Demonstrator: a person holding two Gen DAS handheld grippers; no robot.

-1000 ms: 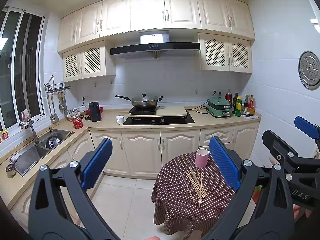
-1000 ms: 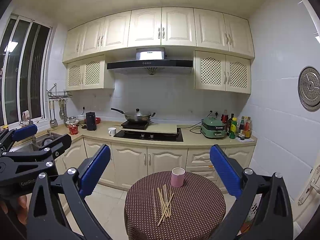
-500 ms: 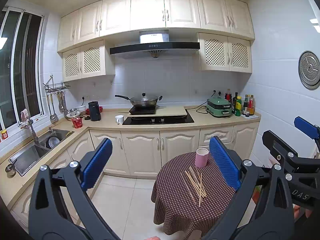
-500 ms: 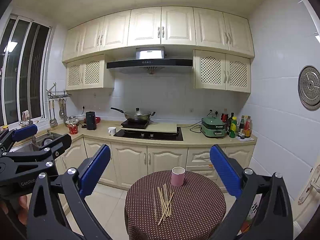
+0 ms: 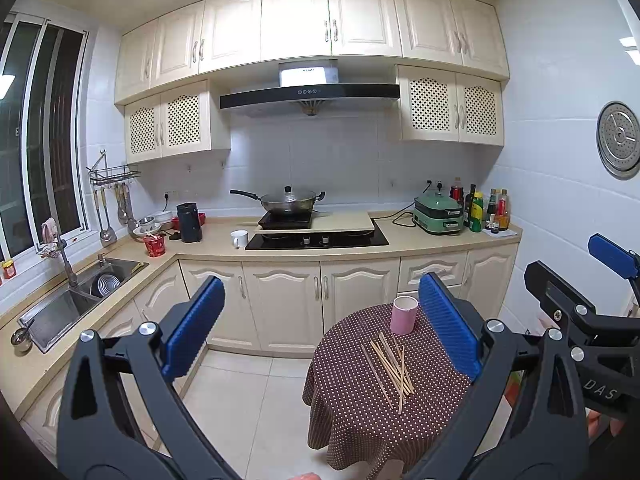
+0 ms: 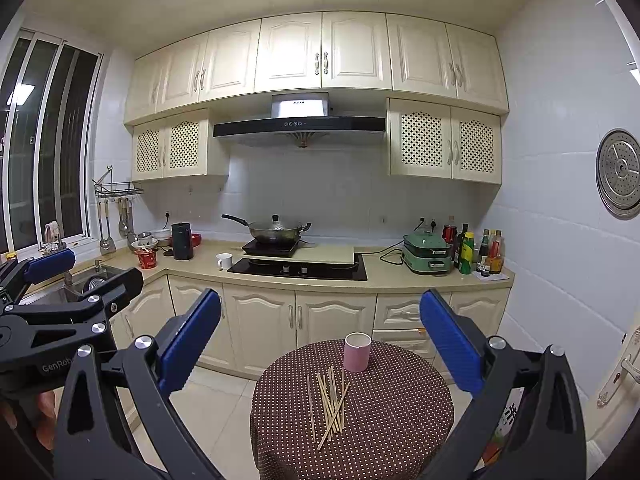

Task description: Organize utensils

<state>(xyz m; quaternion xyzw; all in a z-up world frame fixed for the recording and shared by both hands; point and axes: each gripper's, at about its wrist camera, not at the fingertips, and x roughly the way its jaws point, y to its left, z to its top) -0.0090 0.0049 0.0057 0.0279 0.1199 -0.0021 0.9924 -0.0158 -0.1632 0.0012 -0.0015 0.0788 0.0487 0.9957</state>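
The chopsticks [image 6: 331,404] lie in a loose crossed pile on the round dotted table [image 6: 400,412], near side of the pink cup [image 6: 357,352], well beyond both sets of jaws. Their exact count is hard to make out. The left gripper [image 5: 320,328] and right gripper [image 6: 320,336] each have jaws wide apart, holding and touching nothing.

Left wrist view: set back from the round worktop [image 5: 352,364], facing the far kitchen wall, worktop right of centre. Right wrist view: further right, same facing, worktop [image 6: 400,392] near centre. Shared by both: worktop, far stove [image 5: 316,238], wall cabinets. Each hand-held gripper visible at the other view's edge.
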